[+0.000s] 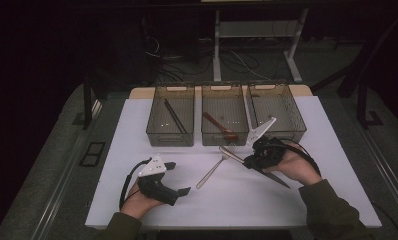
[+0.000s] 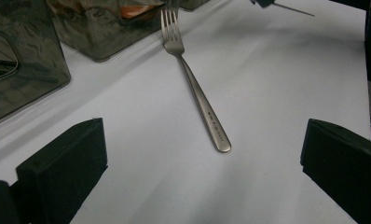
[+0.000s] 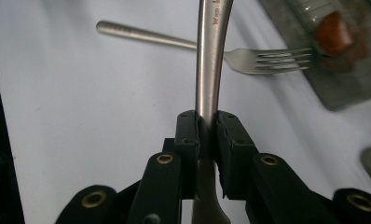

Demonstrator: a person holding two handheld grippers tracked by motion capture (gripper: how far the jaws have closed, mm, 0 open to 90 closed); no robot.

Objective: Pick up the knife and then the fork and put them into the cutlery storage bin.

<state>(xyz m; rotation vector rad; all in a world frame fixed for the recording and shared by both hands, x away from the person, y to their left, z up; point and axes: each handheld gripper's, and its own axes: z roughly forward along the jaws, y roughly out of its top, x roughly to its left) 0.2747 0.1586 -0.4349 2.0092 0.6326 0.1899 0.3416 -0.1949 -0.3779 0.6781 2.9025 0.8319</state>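
We see three smoky clear bins in a row at the far side of the white table point(image 1: 297, 200). The left bin point(image 1: 170, 131) holds dark chopsticks point(image 1: 174, 116) lying aslant. The middle bin point(image 1: 224, 134) holds a reddish-brown wooden spoon point(image 1: 220, 127). In the right bin point(image 1: 287, 127) we can make out only a thin dark line near its far left corner; what it is we cannot tell.

A fork point(image 1: 212, 170) lies loose on the table in front of the middle bin, tines toward the bins. The right gripper point(image 1: 248, 161) is clenched on a metal utensil point(image 1: 233, 154) that crosses just beside the fork's tines. The left gripper point(image 1: 179, 177) is released, its jaws spread wide above bare table, well apart from the fork.

The right gripper view gives us what the high view cannot: the utensil's handle point(image 3: 210, 60) pinched upright between the two pads, with lettering stamped near its top, and the fork point(image 3: 197, 44) lying crosswise behind it. Its working end is hidden, so we cannot say what kind it is. The left gripper view shows the fork point(image 2: 197, 88) between its wide-set jaws, with lettering on the handle, and the corner of the middle bin point(image 2: 99, 32) beside the tines.
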